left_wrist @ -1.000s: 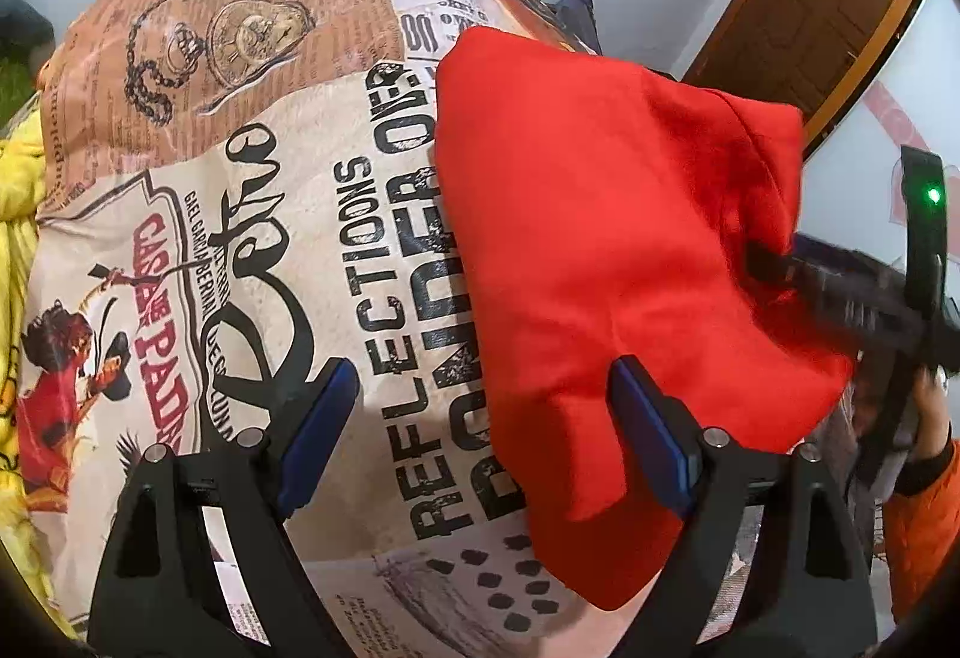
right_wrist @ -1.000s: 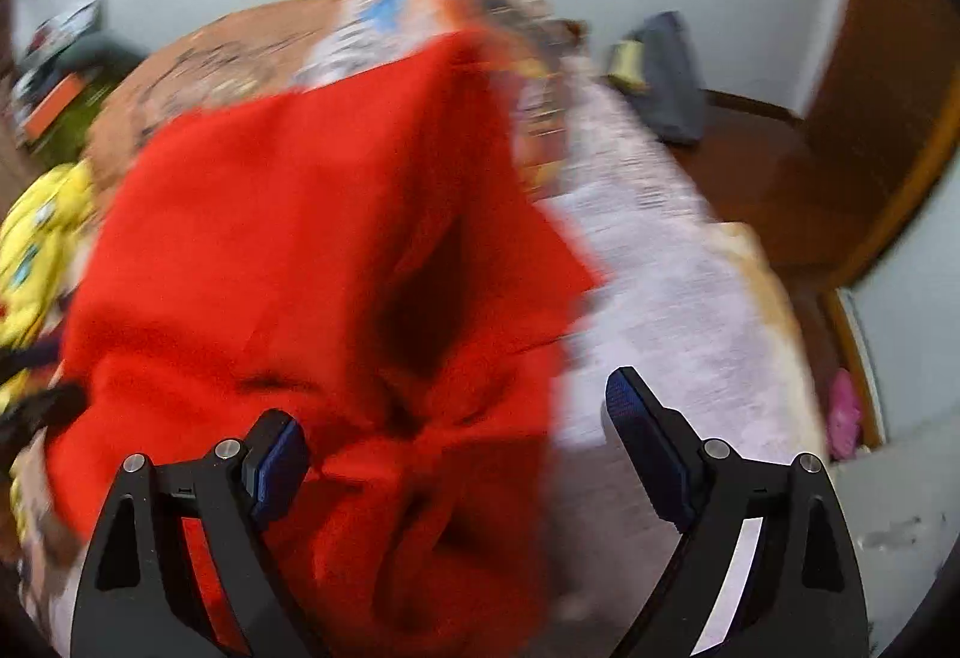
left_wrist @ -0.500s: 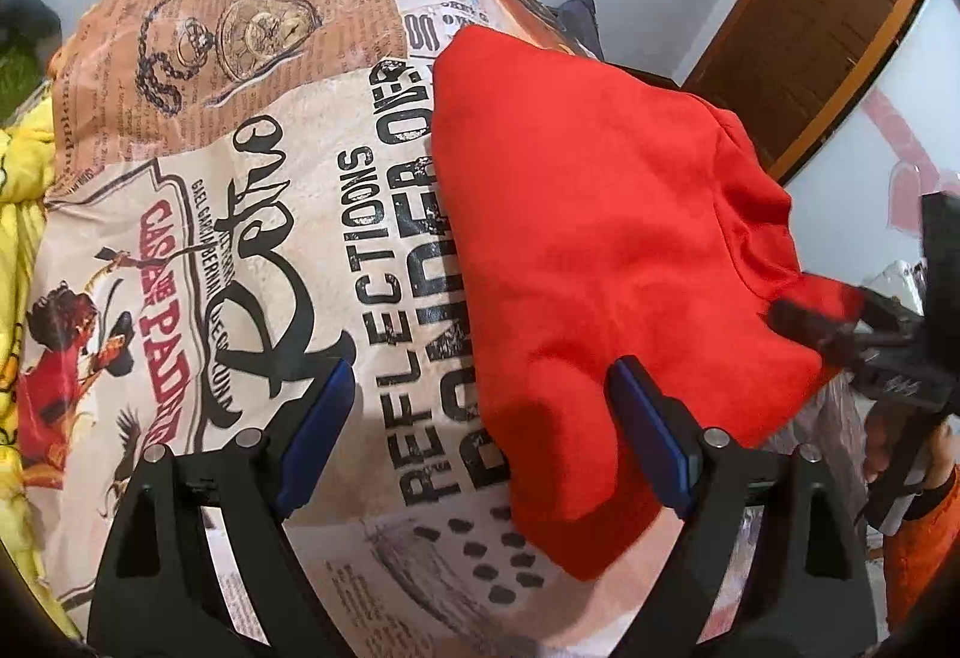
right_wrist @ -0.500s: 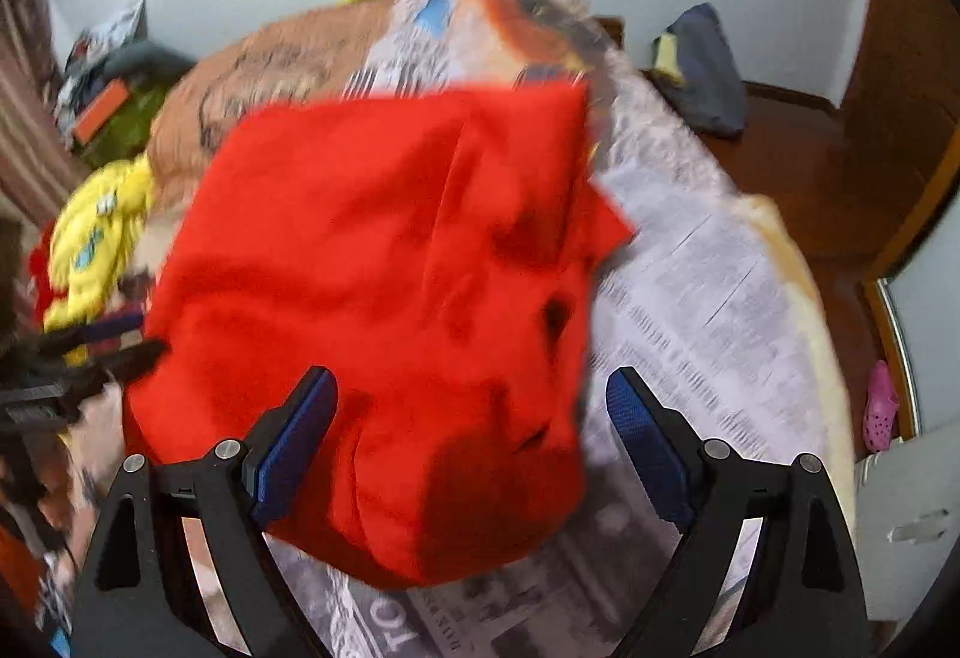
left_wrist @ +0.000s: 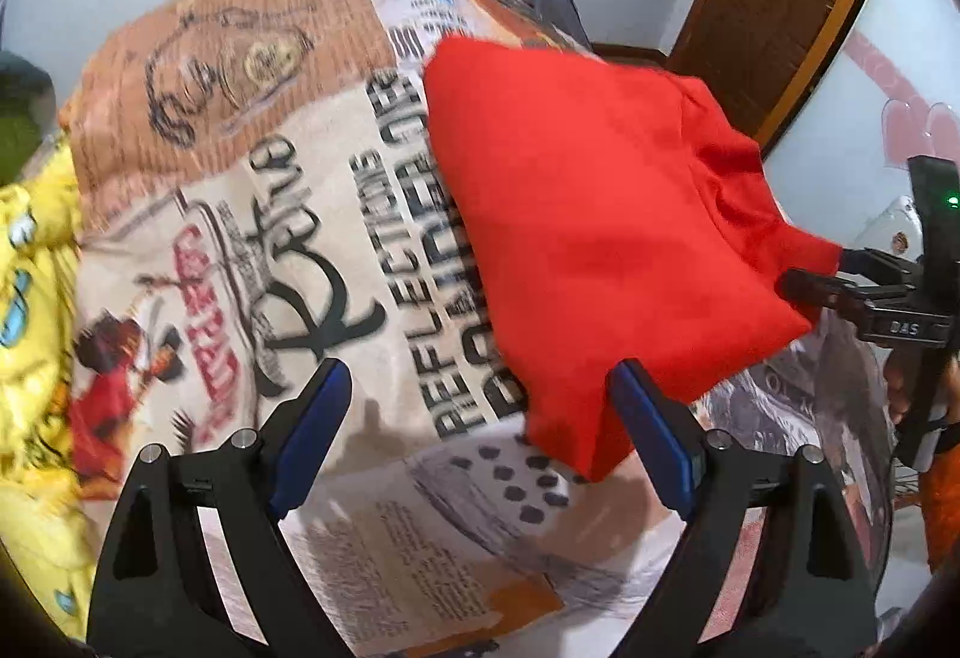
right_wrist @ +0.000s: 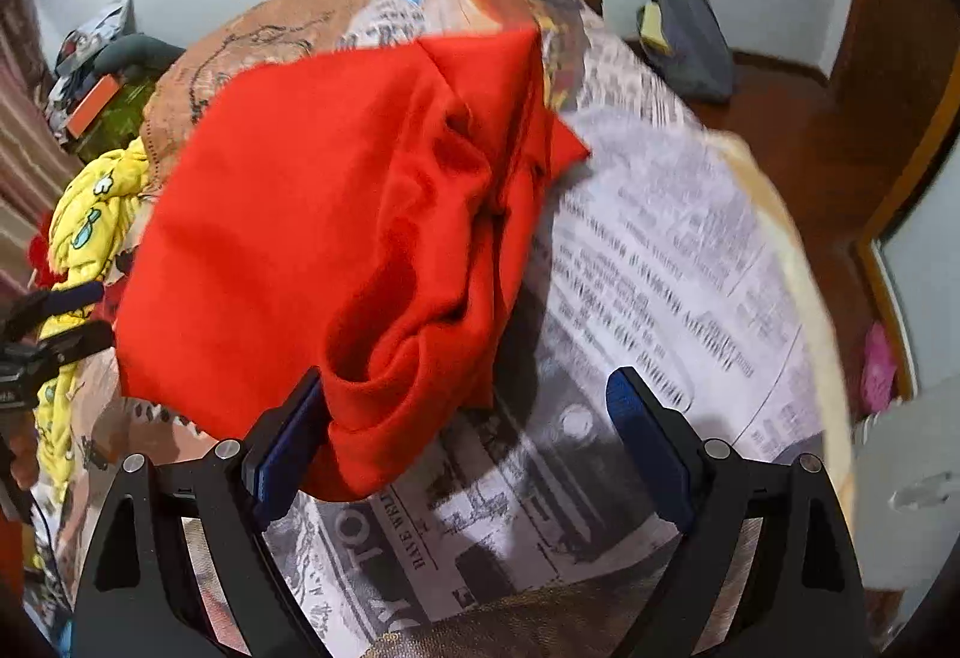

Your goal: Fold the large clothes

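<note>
Left wrist view is showing a bed covered by a printed bedsheet (left_wrist: 312, 214), newspaper and poster motifs running across it, with a red garment (left_wrist: 588, 238) lying on its right half as a partly folded, rumpled mass. The garment's long axis is running from the far end of the bed down toward the near edge, its lower corner ending beside the right finger of the left gripper (left_wrist: 480, 424). That gripper is standing wide open and holding nothing, with bare sheet showing between its fingers. In the right wrist view the same garment (right_wrist: 336, 238) is occupying the left and centre, its bunched near fold reaching down to the left finger of the right gripper (right_wrist: 468, 436) and overlapping it; those jaws are likewise spread wide and clamping nothing, though contact with the pad cannot be ruled out. A yellow patterned cloth (right_wrist: 90, 214) is lying at the bed's left side. By judgement, the right gripper is the nearer to the garment's loose hem, which lies ahead and to its left, so the next pinch would fall to it.
</note>
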